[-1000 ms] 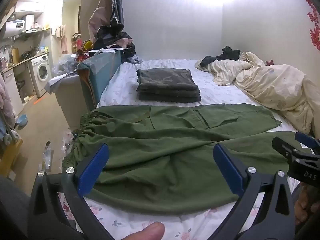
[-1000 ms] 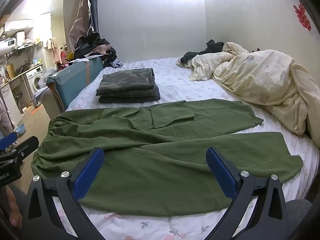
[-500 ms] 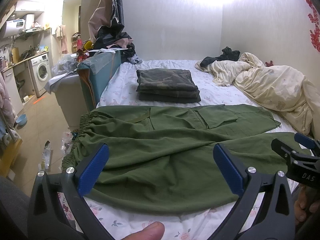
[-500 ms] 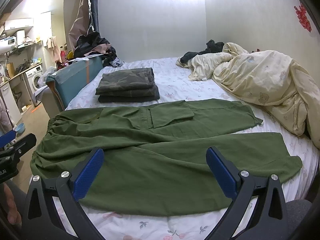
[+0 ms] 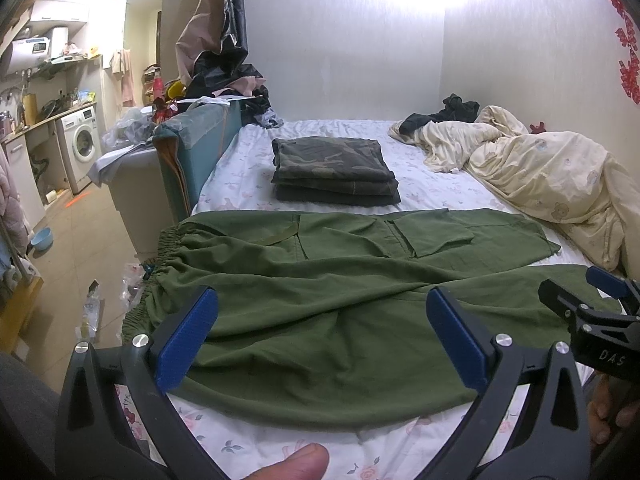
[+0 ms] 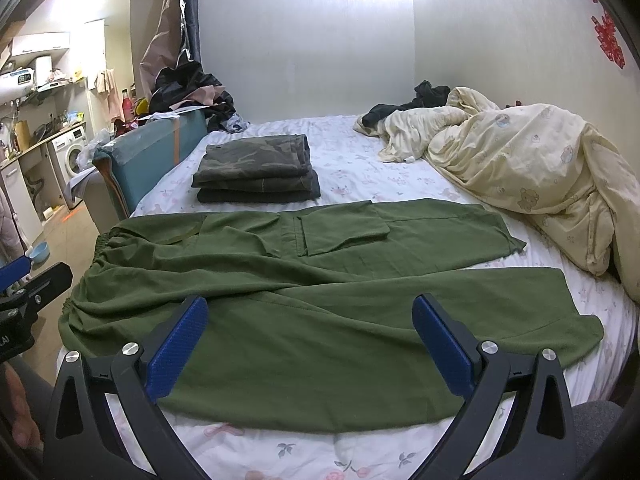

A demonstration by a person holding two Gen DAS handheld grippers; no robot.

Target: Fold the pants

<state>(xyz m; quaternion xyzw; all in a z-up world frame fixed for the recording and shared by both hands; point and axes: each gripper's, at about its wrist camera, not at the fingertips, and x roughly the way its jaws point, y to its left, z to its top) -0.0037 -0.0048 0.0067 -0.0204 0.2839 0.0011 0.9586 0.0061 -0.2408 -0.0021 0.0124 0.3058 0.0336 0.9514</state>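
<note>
Green pants (image 5: 328, 304) lie spread flat across the near part of the bed, waistband at the left edge, both legs running right; they also show in the right wrist view (image 6: 320, 292). My left gripper (image 5: 320, 340) is open and empty, held above the near edge over the waist half. My right gripper (image 6: 310, 340) is open and empty, held above the near leg. Each gripper shows at the side of the other's view.
A stack of folded camouflage pants (image 5: 336, 172) sits behind the green pants on the floral sheet (image 5: 248, 168). A cream duvet (image 5: 552, 176) is heaped at the right. A teal chair (image 5: 196, 148) stands left of the bed, with floor clutter below.
Both grippers stay open and nearly still. The right wrist view has shifted slightly, the left one hardly at all. The pants have not moved.
</note>
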